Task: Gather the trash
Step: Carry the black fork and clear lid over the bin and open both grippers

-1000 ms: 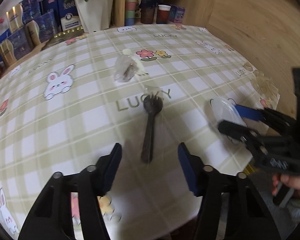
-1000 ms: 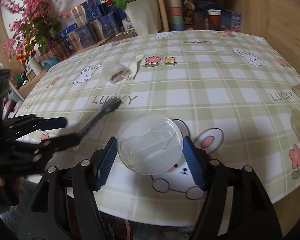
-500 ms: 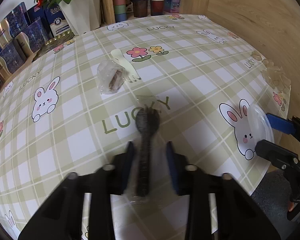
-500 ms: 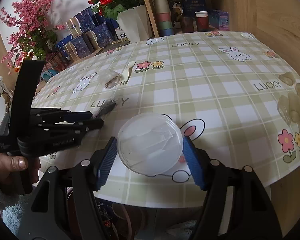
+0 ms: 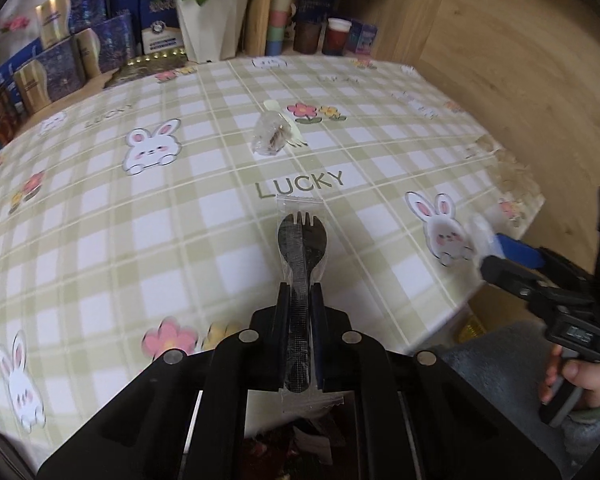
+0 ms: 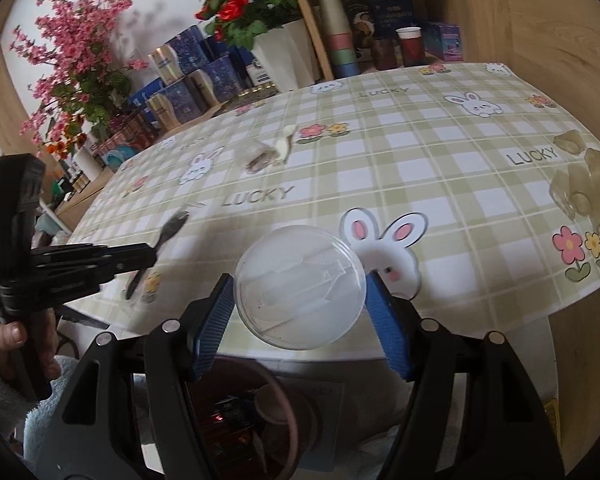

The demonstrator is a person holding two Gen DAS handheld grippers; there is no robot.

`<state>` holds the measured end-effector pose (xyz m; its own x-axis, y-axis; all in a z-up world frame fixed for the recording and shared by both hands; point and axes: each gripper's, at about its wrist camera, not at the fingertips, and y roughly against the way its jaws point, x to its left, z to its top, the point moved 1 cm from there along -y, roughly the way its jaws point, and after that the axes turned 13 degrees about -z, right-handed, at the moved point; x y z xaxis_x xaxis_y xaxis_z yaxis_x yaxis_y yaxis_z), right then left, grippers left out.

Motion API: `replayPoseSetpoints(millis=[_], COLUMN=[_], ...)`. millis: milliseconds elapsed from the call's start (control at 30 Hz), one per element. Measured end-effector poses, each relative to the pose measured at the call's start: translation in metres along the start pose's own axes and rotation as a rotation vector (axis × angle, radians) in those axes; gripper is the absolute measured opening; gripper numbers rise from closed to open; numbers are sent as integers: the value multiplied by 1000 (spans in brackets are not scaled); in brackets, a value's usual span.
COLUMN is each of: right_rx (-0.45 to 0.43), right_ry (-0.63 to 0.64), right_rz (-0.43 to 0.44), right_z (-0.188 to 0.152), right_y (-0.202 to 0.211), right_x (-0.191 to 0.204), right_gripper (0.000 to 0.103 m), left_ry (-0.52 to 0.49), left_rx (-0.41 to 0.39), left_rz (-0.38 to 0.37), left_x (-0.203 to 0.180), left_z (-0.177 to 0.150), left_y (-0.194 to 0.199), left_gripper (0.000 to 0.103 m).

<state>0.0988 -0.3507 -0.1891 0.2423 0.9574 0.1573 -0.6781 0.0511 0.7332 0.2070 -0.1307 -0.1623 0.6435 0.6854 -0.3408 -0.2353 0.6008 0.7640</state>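
Wrapped black spork [image 5: 300,256] clamped in left claw [image 5: 299,300]; clear lid [image 6: 300,286] clamped in right claw [image 6: 300,300].

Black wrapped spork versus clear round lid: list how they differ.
The black wrapped spork is dark, long and narrow; the clear round lid is see-through, wide and disc-shaped. The spork is sealed in a clear wrapper; the lid is bare. The left gripper is shut on the spork's handle, jaws nearly together; the right gripper holds the lid with jaws wide apart. Both are held at the table's near edge.

spork [image 5: 302,240]: black plastic, in a clear glossy wrapper;
lid [image 6: 300,287]: clear smooth plastic;
tablecloth [image 5: 140,240]: smooth, faintly glossy;
wall [image 5: 520,60]: wood
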Motion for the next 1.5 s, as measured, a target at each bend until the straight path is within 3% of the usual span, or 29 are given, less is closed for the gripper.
replayPoseSetpoints(millis=[333, 467, 733, 1133, 1200, 1267, 1333, 1500], right_rx=[20, 33, 58, 67, 74, 82, 92, 117], right_ry=[90, 132, 194, 239, 237, 235, 236, 250], right_rz=[56, 78, 92, 80, 76, 74, 72, 70], right_z=[-28, -40, -61, -79, -81, -84, -87, -95], right_y=[29, 36, 40, 47, 47, 45, 43, 37], right_x=[51, 70, 99, 104, 102, 102, 103, 107], right_gripper=[67, 67, 67, 67, 67, 67, 67, 67], left_ry=[62, 147, 198, 276, 284, 297, 304, 323], left_rx=[-60, -86, -61, -1, -9, -30, -54, -99], left_rz=[-44, -64, -45, -56, -46, -13, 10, 28], left_x=[-6, 2, 7, 15, 17, 19, 21, 25], left_z=[-74, -112, -156, -180, -180, -181, -181, -182], left_y=[75, 92, 94, 70, 70, 74, 78, 87], left_gripper=[10, 10, 10, 11, 18, 45, 61, 75])
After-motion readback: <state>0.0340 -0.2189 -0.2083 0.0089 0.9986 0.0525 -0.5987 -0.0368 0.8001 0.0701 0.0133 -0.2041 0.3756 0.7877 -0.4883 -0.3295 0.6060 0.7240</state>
